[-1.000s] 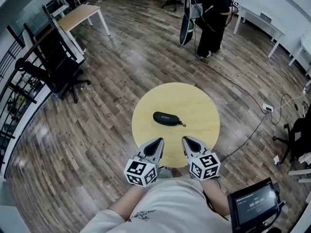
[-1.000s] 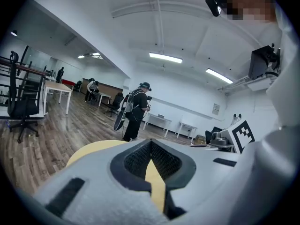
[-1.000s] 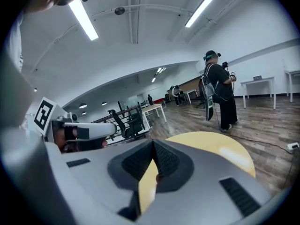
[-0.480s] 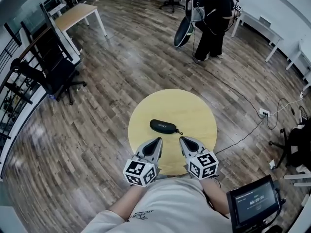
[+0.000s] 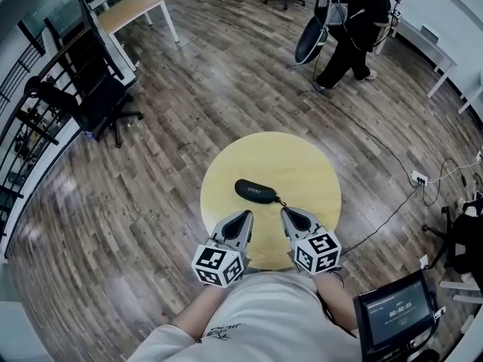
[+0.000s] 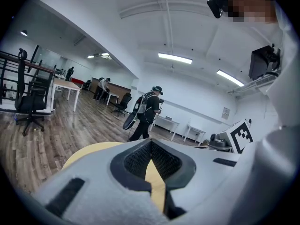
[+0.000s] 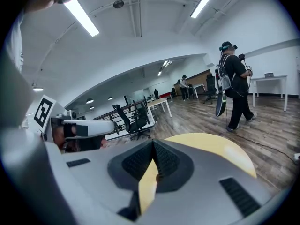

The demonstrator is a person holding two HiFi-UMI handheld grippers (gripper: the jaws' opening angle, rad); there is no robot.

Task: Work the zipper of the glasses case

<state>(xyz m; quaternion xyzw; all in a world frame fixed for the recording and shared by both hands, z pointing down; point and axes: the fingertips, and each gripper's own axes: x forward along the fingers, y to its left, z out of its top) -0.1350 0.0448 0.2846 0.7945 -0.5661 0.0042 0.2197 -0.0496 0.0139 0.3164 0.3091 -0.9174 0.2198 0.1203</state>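
A black glasses case [image 5: 255,191] lies closed near the middle of the round yellow table [image 5: 302,164], its zipper pull [image 5: 283,202] trailing off its right end. My left gripper [image 5: 245,217] hovers over the table's near edge, just below the case, shut with nothing in it. To its right, my right gripper [image 5: 287,214] is also shut and empty, a short way below the zipper pull. In the left gripper view the left gripper [image 6: 151,143] has its jaws meeting at the tips; the right gripper [image 7: 153,143] in its own view looks the same. Both views hide the case.
A person [image 5: 355,21] with gear stands on the wood floor at the far right. A cable runs to a power strip [image 5: 417,178]. A screen [image 5: 392,315] sits at my lower right. An office chair [image 5: 98,104] and a wooden desk [image 5: 136,10] stand far left.
Both grippers stay shut at the table's near edge, and the case has not moved. My head view has shifted a little, and the far person has moved right.
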